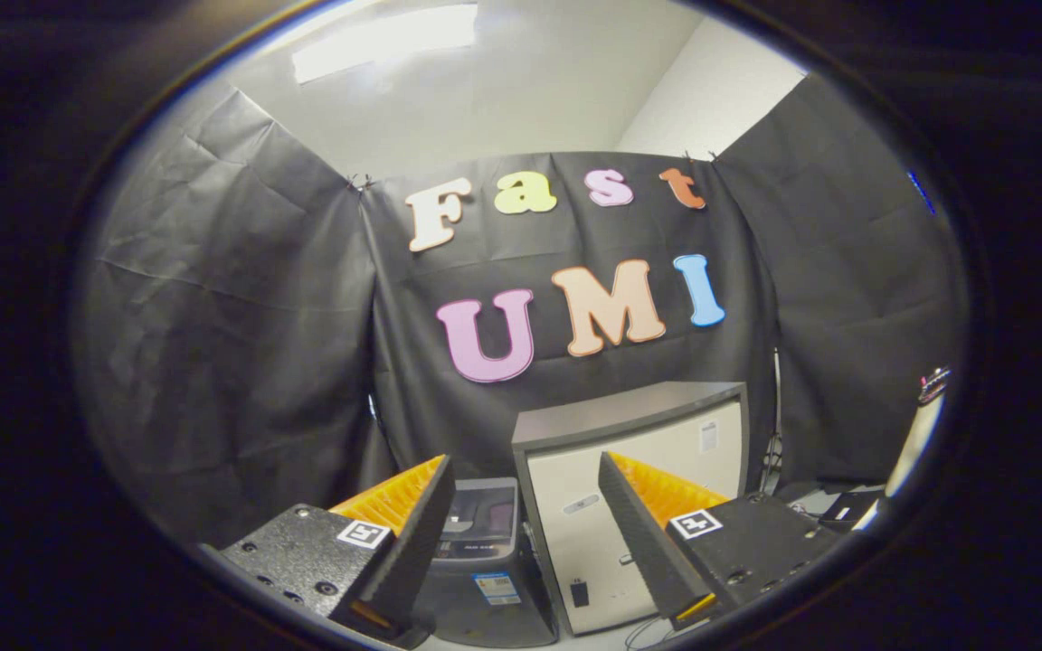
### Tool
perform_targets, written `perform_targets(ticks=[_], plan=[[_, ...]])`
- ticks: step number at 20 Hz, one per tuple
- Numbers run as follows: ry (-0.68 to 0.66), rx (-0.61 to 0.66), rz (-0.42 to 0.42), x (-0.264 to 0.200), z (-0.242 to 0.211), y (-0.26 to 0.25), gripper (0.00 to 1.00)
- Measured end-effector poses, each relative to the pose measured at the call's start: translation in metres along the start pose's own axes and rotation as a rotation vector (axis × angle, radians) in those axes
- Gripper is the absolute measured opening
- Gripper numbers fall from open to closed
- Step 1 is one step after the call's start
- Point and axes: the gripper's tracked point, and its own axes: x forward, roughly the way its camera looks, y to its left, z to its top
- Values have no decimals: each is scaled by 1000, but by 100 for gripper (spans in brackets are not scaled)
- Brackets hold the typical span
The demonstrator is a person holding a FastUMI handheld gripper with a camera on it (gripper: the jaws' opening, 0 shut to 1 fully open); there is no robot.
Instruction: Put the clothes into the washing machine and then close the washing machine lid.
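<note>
From the gripper view, your gripper (521, 542) has its fingers spread wide and holds nothing. Past the fingers, low and a bit toward the left finger, stands the small dark washing machine (483, 561) with its lid (482, 515) down. Beside it stands a pale cabinet (639, 506). You cannot tell where the clothes are, so look around slowly before you reach.

The tool's (521, 533) spread fingers hide the washing machine's (485, 561) left side and the cabinet's (629, 452) lower right corner, and the machine's label is too small to tell.
</note>
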Motion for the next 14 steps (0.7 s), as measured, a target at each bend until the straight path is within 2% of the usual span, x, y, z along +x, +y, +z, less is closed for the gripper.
perform_targets(ticks=[6,14], plan=[[-4,-128,-15,20,-6,26,96],[7,-147,61,52,-23,77,96]])
